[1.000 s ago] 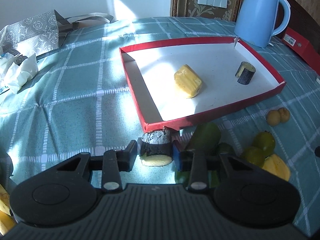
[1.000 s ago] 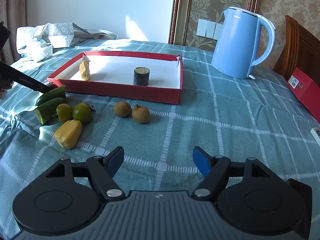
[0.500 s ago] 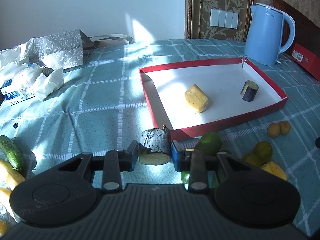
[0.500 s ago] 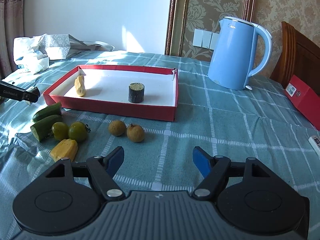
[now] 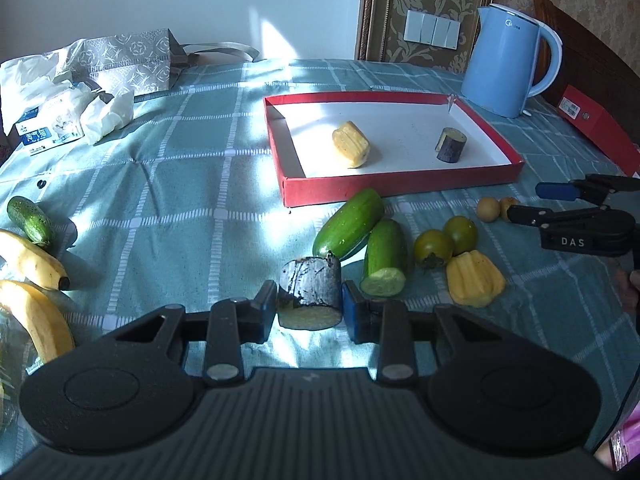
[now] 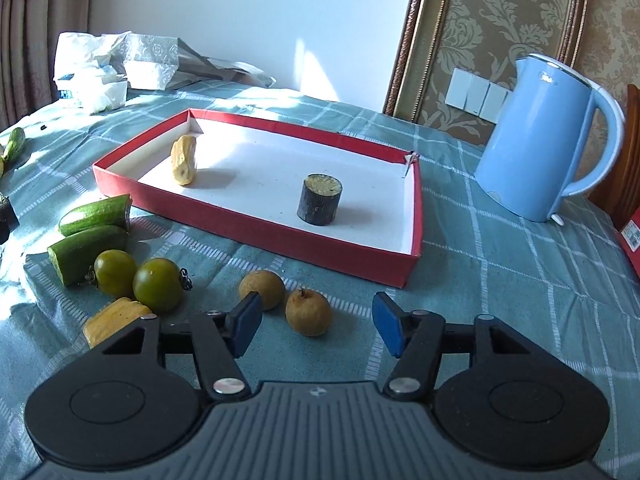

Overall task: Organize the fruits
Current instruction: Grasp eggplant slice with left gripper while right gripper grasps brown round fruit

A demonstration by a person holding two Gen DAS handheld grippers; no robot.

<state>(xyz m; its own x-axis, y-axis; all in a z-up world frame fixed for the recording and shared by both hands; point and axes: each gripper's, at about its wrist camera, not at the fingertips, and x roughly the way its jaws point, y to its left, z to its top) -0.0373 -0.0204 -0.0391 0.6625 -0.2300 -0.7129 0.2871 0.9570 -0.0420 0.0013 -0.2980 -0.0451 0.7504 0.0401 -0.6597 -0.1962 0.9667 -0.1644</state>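
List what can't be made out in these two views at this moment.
- Left wrist view: the lower banana is cut off by the left edge.
- Left wrist view: the right tool hides part of one brown fruit.
- Right wrist view: the yellow chunk sits partly behind the tool's body.

We identify the setting as a home dining room. A table (image 5: 200, 168) carries a teal checked cloth. A blue electric kettle (image 6: 536, 136) stands near the table's far right edge, below a bank of wall switches (image 5: 430, 26). Damask wallpaper (image 6: 500, 12) and a carved wooden frame (image 6: 408, 36) cover the wall. A wooden chair (image 5: 580, 40) stands at the right edge, curtains (image 6: 24, 32) hang on the left, and a tissue pack (image 5: 52, 120) lies at the far left corner.
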